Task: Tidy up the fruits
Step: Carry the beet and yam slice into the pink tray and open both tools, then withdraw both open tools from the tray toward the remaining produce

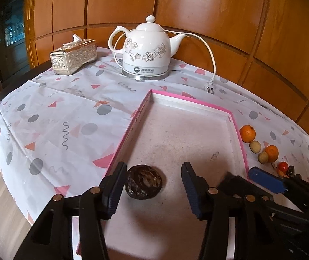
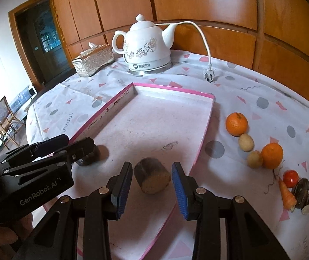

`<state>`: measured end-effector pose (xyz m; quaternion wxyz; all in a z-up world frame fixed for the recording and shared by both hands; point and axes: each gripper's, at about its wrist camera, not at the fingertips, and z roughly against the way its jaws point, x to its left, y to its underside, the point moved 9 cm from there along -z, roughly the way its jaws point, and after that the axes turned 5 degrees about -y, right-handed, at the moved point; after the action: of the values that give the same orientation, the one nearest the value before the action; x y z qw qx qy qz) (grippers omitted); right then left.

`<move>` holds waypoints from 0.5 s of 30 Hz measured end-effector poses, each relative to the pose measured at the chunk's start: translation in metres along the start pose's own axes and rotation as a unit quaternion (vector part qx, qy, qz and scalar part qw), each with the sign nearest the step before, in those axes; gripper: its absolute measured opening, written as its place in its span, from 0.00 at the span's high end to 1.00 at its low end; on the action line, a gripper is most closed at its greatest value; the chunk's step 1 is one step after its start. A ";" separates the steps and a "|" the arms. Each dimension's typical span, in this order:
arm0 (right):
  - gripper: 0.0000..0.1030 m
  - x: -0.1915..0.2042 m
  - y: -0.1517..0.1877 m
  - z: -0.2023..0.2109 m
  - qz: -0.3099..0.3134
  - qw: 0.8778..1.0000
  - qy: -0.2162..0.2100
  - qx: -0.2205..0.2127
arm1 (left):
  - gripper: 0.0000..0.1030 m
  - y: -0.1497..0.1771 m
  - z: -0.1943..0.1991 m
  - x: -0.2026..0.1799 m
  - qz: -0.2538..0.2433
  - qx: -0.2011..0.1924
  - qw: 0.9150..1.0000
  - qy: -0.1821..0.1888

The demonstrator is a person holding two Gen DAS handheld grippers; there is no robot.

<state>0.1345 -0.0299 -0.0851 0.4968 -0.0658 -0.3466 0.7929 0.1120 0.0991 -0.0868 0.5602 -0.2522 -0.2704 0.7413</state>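
Observation:
A dark round fruit (image 1: 144, 182) lies on the floor of the pink-rimmed tray (image 1: 130, 127) between the fingers of my left gripper (image 1: 154, 186). It rests against the left pad, with a wide gap on the right: open. In the right wrist view a brown cut cylinder piece (image 2: 152, 177) lies on the tray (image 2: 102, 117) between the blue pads of my right gripper (image 2: 151, 188). A thin gap shows on each side. The left gripper (image 2: 80, 144) half hides the dark fruit (image 2: 89, 158) there.
Right of the tray lie two oranges (image 2: 236, 124) (image 2: 272, 155), two small tan fruits (image 2: 246, 142), a cherry tomato (image 2: 290, 178), a carrot (image 2: 286, 196) and dark cut pieces (image 2: 302, 191). At the back stand a white kettle (image 1: 145, 52), its plug (image 1: 209, 89) and a tissue box (image 1: 74, 56).

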 end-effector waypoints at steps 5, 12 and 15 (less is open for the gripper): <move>0.62 -0.004 -0.002 0.017 -0.008 1.000 0.009 -0.024 | 0.36 0.001 0.008 -0.003 0.006 -0.008 1.000 -0.002; 0.60 -0.020 0.001 0.039 -0.028 0.997 0.040 -0.057 | 0.28 0.004 0.019 -0.015 -0.004 -0.017 1.000 0.006; 0.60 -0.032 0.006 0.048 -0.050 0.996 0.039 -0.065 | 0.28 0.007 0.021 -0.023 -0.012 -0.016 1.000 0.011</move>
<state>0.1244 -0.0811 -0.0603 0.5434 -0.1113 -0.3805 0.7399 0.0984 0.0727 -0.0743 0.5678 -0.2659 -0.2793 0.7273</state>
